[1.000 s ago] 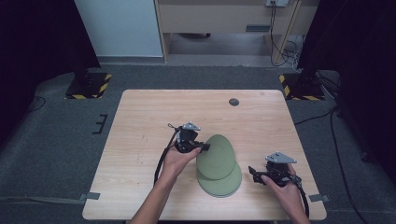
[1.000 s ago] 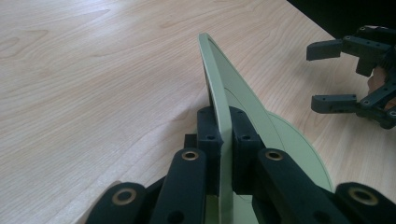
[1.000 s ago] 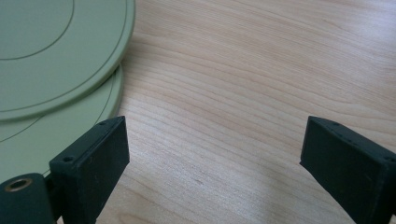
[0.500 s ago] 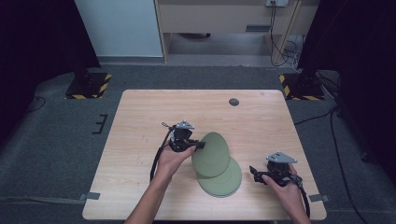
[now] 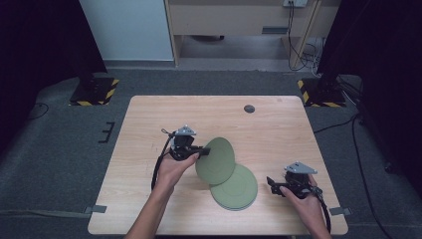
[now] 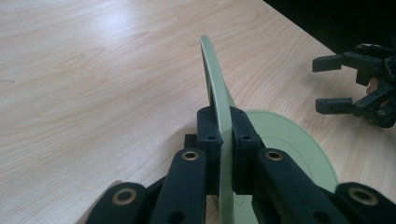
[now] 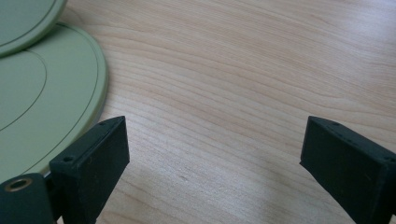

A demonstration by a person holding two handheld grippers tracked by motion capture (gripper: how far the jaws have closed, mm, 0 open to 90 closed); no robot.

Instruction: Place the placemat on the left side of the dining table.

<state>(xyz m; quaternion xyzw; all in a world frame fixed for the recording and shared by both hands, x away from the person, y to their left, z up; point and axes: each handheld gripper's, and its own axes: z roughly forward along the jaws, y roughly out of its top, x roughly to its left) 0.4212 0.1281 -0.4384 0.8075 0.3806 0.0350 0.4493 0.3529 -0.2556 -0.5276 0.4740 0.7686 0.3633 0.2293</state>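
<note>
Plate lifted off its twin

Left gripper, centre-left of the high view, pinches a pale green round plate by its rim, tilted above a matching plate lying flat. Right gripper, lower right, jaws spread.

Both forearms come in from the near edge of the desk. The left hand holds the left gripper lifted and pointing toward the person's right, its fingers clamped tight. The right hand holds the right gripper low, pointing toward the left one, its fingers spread wide apart.
</note>
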